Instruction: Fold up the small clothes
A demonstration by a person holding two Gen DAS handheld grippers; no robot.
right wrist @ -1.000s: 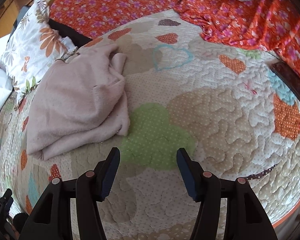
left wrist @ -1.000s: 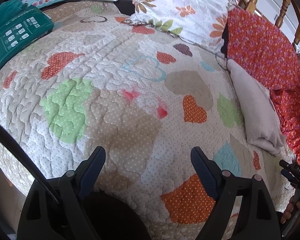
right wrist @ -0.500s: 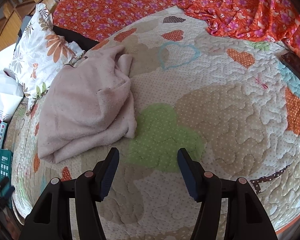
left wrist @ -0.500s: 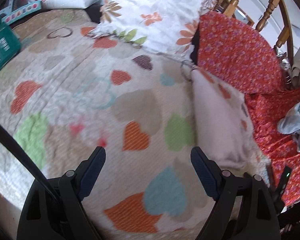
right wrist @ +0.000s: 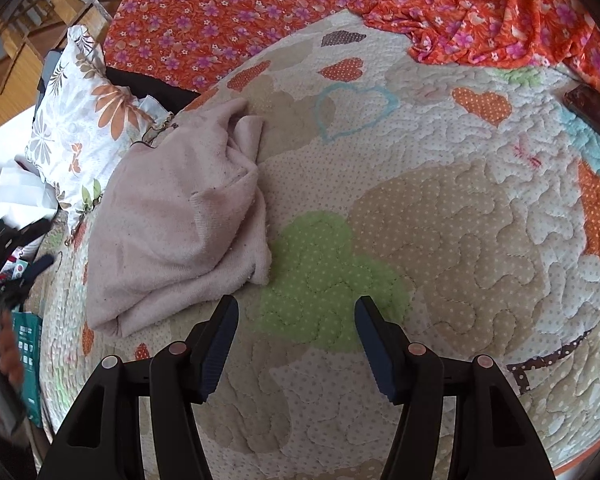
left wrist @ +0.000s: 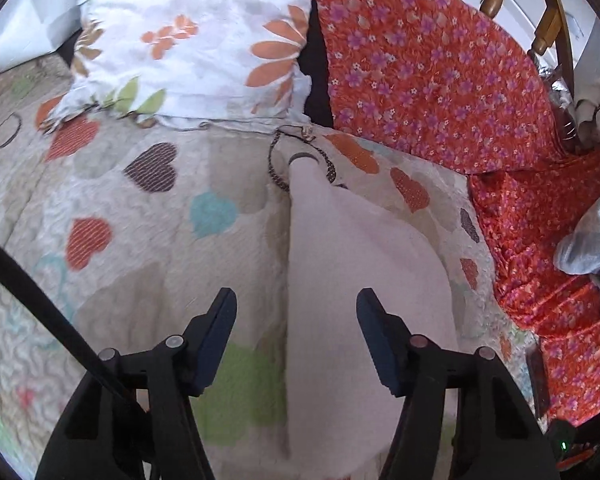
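left wrist view is showing the left gripper (left wrist: 296, 308) now hanging over the pale pink garment (left wrist: 340, 280), where a second ago only bare quilt (left wrist: 140, 220) with hearts was lying under it and the garment was off at the right side. its jaws are closing, narrower than they were a moment back, and the garment's left edge is lying below and between them, but the pads are not pressing on cloth yet. the garment is lying crumpled toward the head end of the quilt, its far tip just beside the floral pillow (left wrist: 188, 40) and a dark cord (left wrist: 276, 168), with the orange flowered sheet (left wrist: 440, 72) bordering that side of the quilt.

right wrist view is showing the right gripper (right wrist: 296, 320) much as before, jaws standing wide with nothing between them, hovering over the green patch near the quilt's middle. the same garment (right wrist: 172, 232) is sitting just to its left, bunched and not yet spread, and the left gripper (right wrist: 16, 256) is coming into sight at that view's left edge.

my reading is that the left hand is going for a first pinch on the garment's edge, so the folding itself is not yet begun. the cloth is looking soft and thick, likely to bunch, so the right hand will probably be needed to take another edge and pull it flat.
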